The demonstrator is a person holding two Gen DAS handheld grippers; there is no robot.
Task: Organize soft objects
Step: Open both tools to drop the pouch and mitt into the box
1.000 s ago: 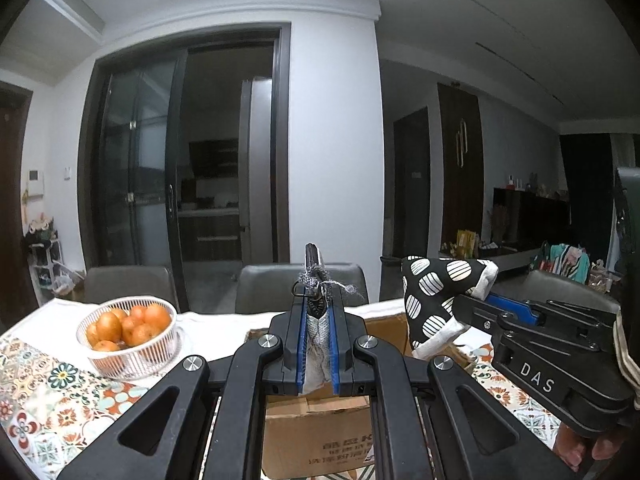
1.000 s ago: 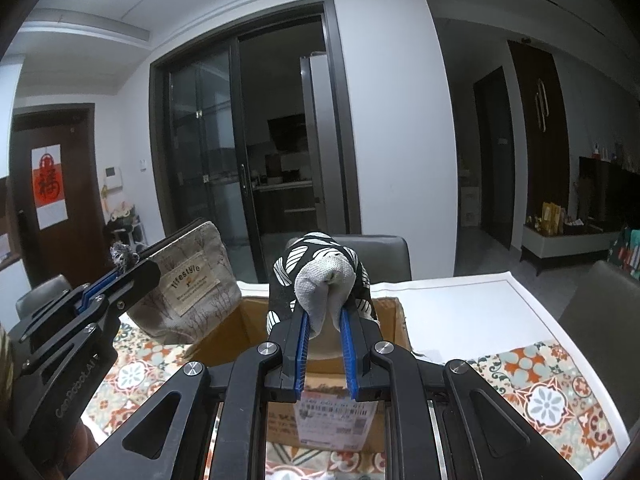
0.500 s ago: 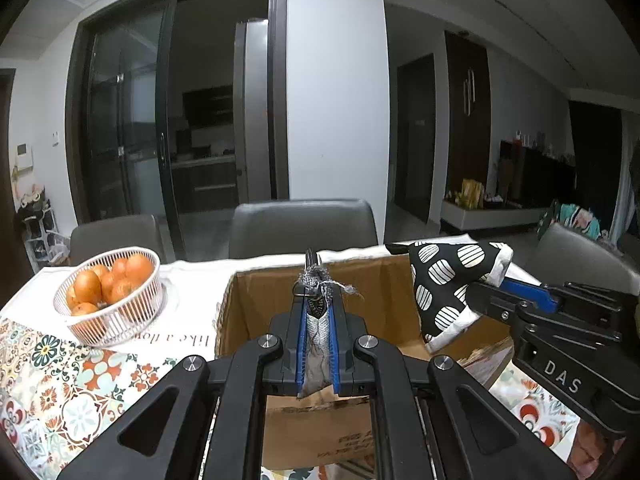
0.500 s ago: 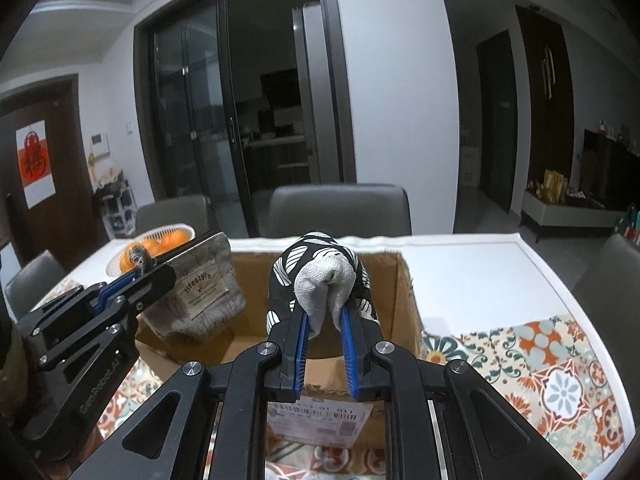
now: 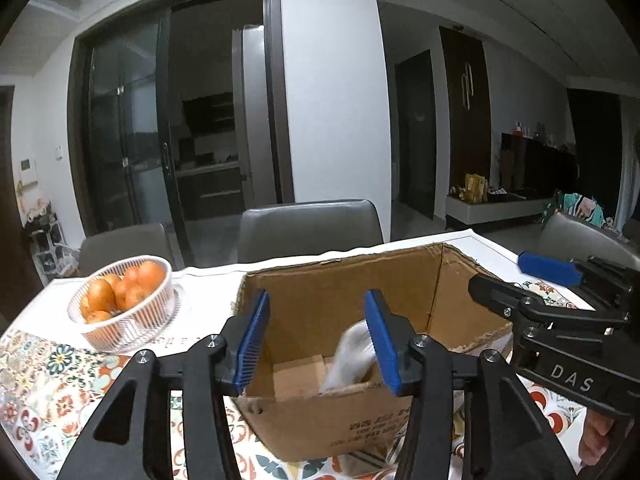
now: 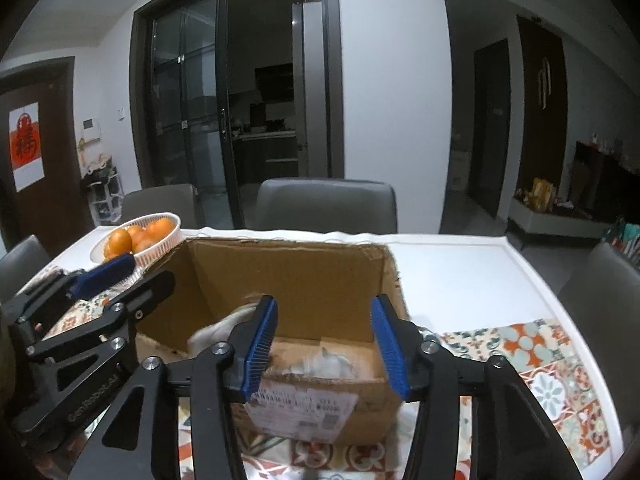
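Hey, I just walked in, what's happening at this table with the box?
A person holds a gripper in each hand over an open cardboard box. The jaws of the left gripper and right gripper are opening, nothing between them. Blurred pale soft items lie in the box. A basket of oranges sits beside it.

"DAS" stood on the right gripper (image 5: 560,280); "GenRobot.AI" on the left gripper (image 6: 120,276); the cardboard box (image 6: 288,268) label was unreadable.

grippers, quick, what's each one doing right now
Left gripper: fingers opening, nothing between them, above the cardboard box.
Right gripper: fingers opening, nothing held, above the same box.
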